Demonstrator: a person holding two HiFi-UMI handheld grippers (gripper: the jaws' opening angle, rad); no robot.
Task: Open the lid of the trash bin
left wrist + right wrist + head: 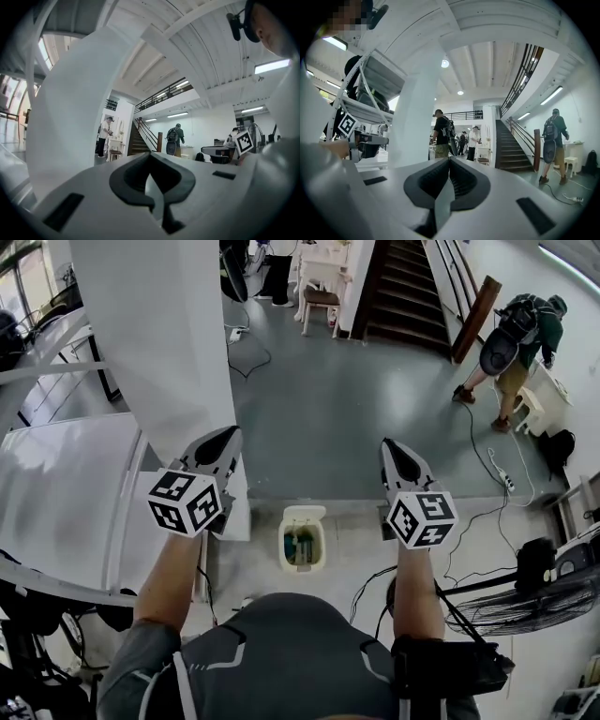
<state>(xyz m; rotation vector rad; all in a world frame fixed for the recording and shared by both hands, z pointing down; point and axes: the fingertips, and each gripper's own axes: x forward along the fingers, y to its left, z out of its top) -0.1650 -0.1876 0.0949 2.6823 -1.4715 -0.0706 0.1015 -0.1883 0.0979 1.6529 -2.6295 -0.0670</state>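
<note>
Two closed grippers, one small bin down between them
Left gripper [228,434] has its jaws together on nothing. The white trash bin [302,515] stands on the floor below and between the grippers, its top showing greenish contents. Right gripper [390,446] is closed too, and empty.

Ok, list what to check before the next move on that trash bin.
1. Trash bin in sight: ok, low in the head view, between the two forearms.
2. Bin still closed: cannot tell; its inside shows from above, and a pale flap at its far edge may be the lid.
3. Left gripper free: ok, jaws together, nothing between them.
4. Right gripper free: ok, jaws together, nothing held.
5. Grippers aimed at the bin: not ok; both point level across the room, and neither gripper view shows the bin.
</note>
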